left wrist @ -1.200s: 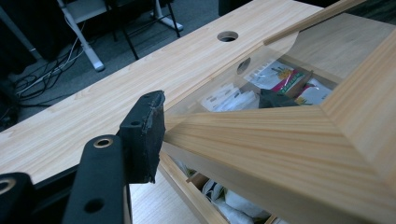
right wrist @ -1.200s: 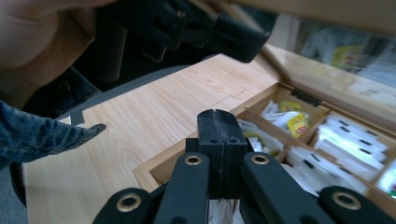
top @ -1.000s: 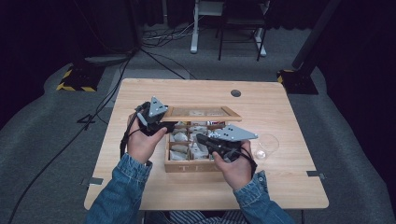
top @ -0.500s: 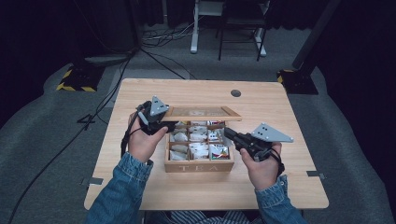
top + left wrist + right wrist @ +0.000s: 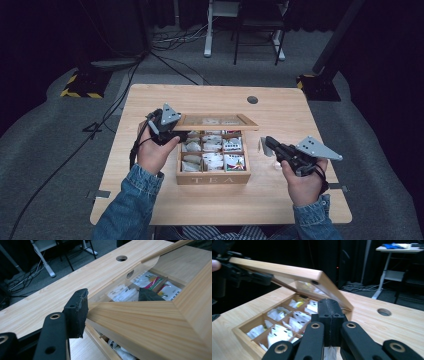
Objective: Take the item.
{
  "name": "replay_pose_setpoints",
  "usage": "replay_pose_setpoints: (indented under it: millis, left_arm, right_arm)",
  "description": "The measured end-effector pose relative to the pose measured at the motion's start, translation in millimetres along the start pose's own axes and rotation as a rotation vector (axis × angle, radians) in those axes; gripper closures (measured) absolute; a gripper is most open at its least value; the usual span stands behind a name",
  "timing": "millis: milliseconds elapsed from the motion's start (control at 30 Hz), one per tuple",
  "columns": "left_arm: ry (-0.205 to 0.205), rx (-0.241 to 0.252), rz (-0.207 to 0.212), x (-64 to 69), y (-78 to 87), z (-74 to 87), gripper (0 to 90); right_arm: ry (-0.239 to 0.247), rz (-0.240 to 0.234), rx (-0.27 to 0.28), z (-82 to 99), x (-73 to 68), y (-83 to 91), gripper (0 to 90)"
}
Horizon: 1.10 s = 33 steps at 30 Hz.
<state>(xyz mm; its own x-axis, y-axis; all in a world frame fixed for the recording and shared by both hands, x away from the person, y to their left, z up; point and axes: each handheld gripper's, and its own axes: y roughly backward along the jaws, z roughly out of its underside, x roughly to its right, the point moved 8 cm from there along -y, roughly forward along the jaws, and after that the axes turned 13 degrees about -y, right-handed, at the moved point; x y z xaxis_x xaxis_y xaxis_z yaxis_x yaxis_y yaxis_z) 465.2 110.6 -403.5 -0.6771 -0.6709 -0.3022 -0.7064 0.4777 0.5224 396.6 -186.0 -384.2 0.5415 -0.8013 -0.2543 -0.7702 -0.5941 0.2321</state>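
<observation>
A wooden tea box (image 5: 212, 177) marked TEA stands mid-table, its compartments full of several white tea bags (image 5: 212, 160). Its glass-paned lid (image 5: 217, 121) is raised. My left gripper (image 5: 180, 132) is shut on the lid's left frame edge, one jaw outside and one behind the glass (image 5: 113, 302). My right gripper (image 5: 265, 142) hovers just right of the box, shut on a white tea bag (image 5: 329, 353) that hangs below its jaws (image 5: 330, 315). In the right gripper view the lid (image 5: 279, 270) slopes over the open box (image 5: 242, 333).
A round cable hole (image 5: 252, 99) sits near the table's far edge. A small pale object (image 5: 277, 165) lies on the table under my right gripper. Bare tabletop (image 5: 300, 115) extends right of and behind the box. Desk legs and floor cables lie beyond the table.
My right gripper has drawn back out of the box to the right, carrying a tea bag. The left gripper has kept the lid held up in the same place.
</observation>
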Motion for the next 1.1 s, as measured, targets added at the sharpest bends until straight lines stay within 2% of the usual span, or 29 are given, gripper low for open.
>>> replay_pose_setpoints:
  millis: [33, 67, 167, 533, 667, 900, 1100]
  left_arm:
    - [0.002, 0.001, -0.001, 0.2, 0.0, 0.0, 42.3]
    - [0.000, 0.001, -0.002, 0.0, 0.0, 0.1, 42.3]
    - [0.001, 0.004, -0.002, 0.0, -0.1, 0.1, 42.2]
    - [0.000, 0.003, -0.001, 0.0, -0.6, 0.0, 42.1]
    - [-0.001, 0.003, -0.001, 0.0, -0.7, 0.1, 42.1]
    - [0.002, 0.004, 0.000, 0.2, -0.7, 0.1, 42.0]
    - [0.002, 0.005, -0.001, 0.2, -1.1, 0.1, 41.8]
  right_arm:
    - [-0.009, 0.013, 0.011, 0.3, 6.7, 4.6, 90.0]
    - [-0.009, 0.013, 0.011, 0.3, 6.7, 4.6, 90.0]
    - [-0.025, 0.036, 0.031, 0.2, 18.6, 12.5, 90.0]
    - [-0.051, 0.083, 0.065, -2.6, 40.2, 25.2, 90.0]
    - [-0.067, 0.117, 0.069, 0.3, 52.9, 32.8, 90.0]
    - [-0.085, 0.154, 0.069, 6.1, 69.2, 38.1, 90.0]
    - [-0.102, 0.173, 0.070, 13.8, 83.3, 33.7, 90.0]
